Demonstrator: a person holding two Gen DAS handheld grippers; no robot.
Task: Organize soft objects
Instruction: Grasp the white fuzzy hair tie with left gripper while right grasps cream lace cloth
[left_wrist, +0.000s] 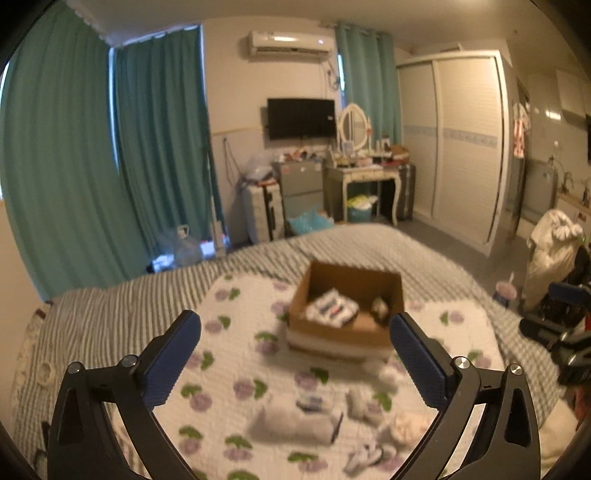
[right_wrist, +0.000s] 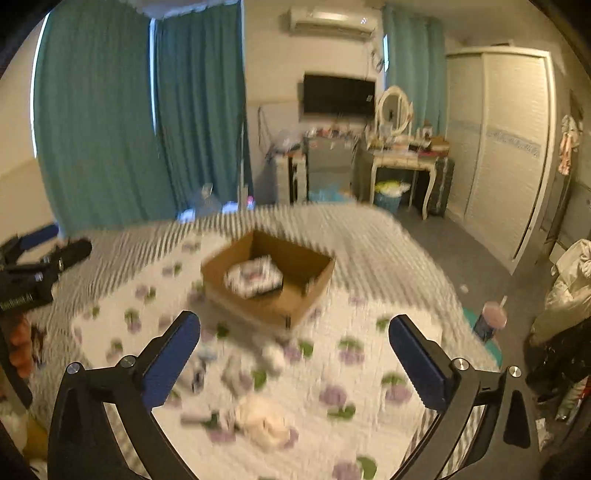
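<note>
A brown cardboard box stands on a white flowered quilt on the bed; it also shows in the right wrist view. Inside lies a folded white patterned cloth and a small dark soft item. Loose soft items lie on the quilt in front of the box: a grey folded piece, small socks and a pale pink-white bundle. My left gripper is open and empty above the quilt. My right gripper is open and empty. Both views are blurred.
The bed has a grey striped cover. Teal curtains hang at the left. A dressing table, a TV and a wardrobe stand at the back. A cup with a straw stands at the right. The left gripper shows in the right wrist view.
</note>
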